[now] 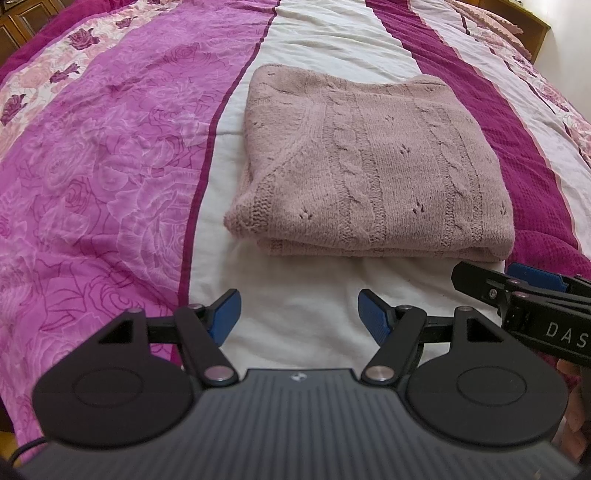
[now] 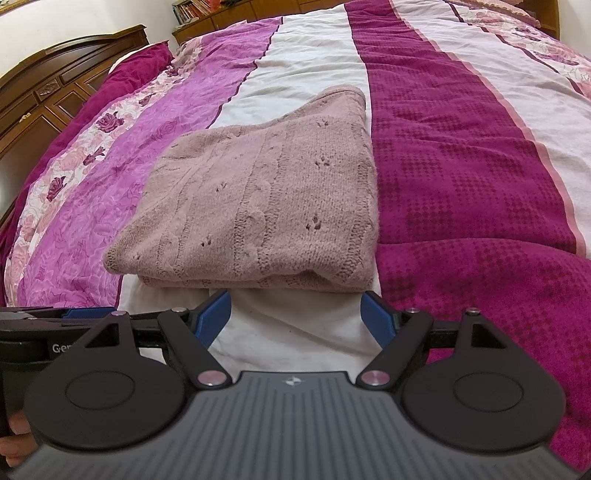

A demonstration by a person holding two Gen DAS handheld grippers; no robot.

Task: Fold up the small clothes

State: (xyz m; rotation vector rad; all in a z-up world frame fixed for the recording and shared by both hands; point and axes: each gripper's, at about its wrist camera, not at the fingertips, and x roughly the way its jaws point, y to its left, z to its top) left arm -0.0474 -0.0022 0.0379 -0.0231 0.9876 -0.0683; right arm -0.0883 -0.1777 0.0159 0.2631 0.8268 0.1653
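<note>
A dusty pink knitted sweater (image 1: 373, 166) lies folded into a neat rectangle on the white stripe of the bedspread; the right wrist view shows the same sweater (image 2: 258, 206) from closer. My left gripper (image 1: 299, 314) hovers open over the white fabric, a short way in front of the sweater's near edge, nothing between its blue pads. My right gripper (image 2: 295, 314) is open too, its tips just short of the near folded edge and holding nothing. Each gripper shows at the other view's side: the right gripper (image 1: 509, 284), the left gripper (image 2: 55, 317).
The bedspread (image 1: 110, 166) runs in pink floral, white and magenta stripes across the bed. A dark wooden headboard (image 2: 48, 85) stands at the far left, with a shelf of books (image 2: 192, 9) behind. A hand (image 2: 14, 428) grips the left tool.
</note>
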